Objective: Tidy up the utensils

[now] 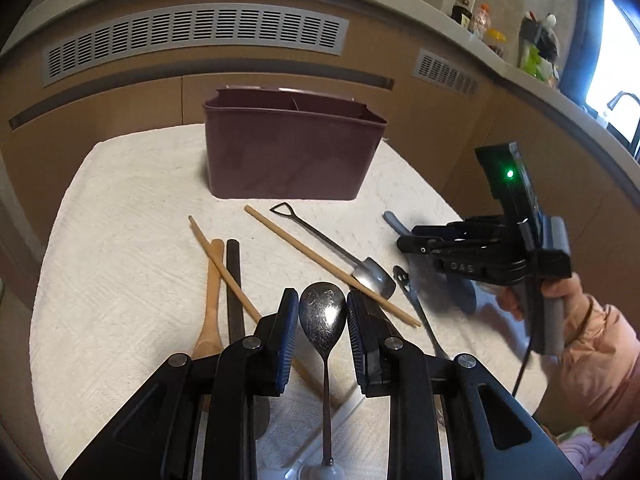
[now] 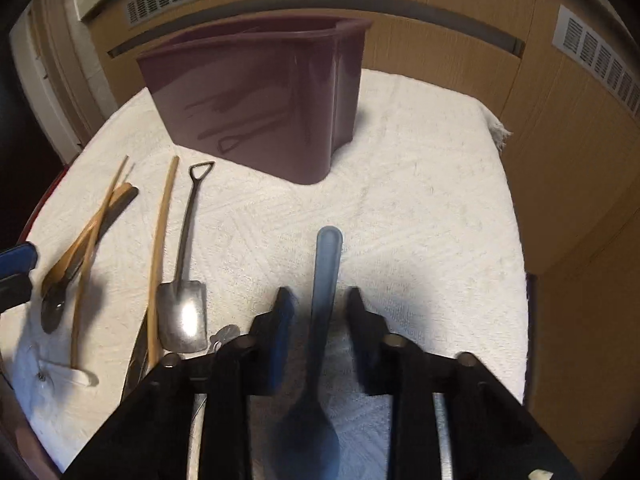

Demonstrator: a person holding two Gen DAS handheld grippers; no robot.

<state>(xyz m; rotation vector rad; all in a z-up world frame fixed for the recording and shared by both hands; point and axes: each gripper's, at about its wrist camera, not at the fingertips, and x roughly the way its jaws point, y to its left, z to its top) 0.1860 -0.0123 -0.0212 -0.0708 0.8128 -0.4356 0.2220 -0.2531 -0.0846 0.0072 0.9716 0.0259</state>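
Note:
A scratched metal spoon (image 1: 322, 320) sits bowl-up between the blue pads of my left gripper (image 1: 322, 296), which is shut on the bowl's two edges; its handle runs back under the gripper. In the right wrist view a blue plastic spoon (image 2: 326, 264) lies lengthwise between the fingers of my right gripper (image 2: 318, 294), handle pointing away. A thin gap shows on each side of the handle, so the jaws stand open around it. The picture is blurred there. A purple divided caddy (image 1: 292, 148) stands at the back of the white cloth (image 1: 120, 220).
Loose on the cloth lie two wooden chopsticks (image 1: 332, 266), a wooden spoon (image 1: 210, 312), a black stick (image 1: 234, 280), a shovel-shaped metal spoon (image 1: 320, 240) and a small slotted spoon (image 1: 412, 300). A hand in a pink sleeve (image 1: 592, 344) holds the right gripper (image 1: 402, 240). Wooden cabinets ring the table.

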